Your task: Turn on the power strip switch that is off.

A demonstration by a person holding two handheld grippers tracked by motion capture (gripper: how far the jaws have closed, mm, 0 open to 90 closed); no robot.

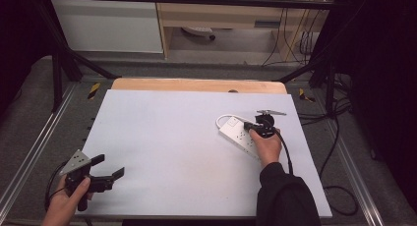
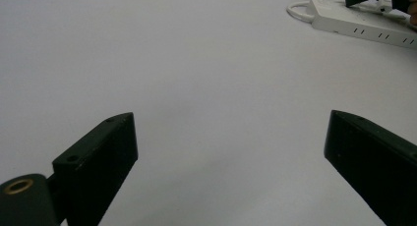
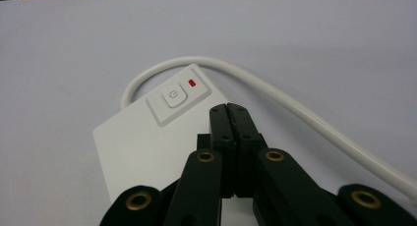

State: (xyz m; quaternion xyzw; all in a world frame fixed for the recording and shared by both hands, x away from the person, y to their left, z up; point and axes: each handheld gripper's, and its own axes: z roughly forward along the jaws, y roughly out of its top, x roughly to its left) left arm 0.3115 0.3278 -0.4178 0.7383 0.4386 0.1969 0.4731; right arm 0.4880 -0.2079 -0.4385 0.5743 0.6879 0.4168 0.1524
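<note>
The left hand-held gripper [image 1: 109, 168] gapes wide, the right hand-held gripper [image 3: 230, 110] is fully closed.

Light: even and soft from overhead, the white table [image 1: 187, 152] bright.
Surroundings: fell to black at 3 and 9 o'clock.
Shadows: faint.
Glare: none.
Focus: the high view was soft and grainy; close jaws blurred slightly.

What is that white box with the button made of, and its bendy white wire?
The power strip looks like smooth matte white plastic: even colour, moulded button. Its cable looks like rubbery plastic sheathing, since it curves in a soft loop. That is only how they look.
</note>
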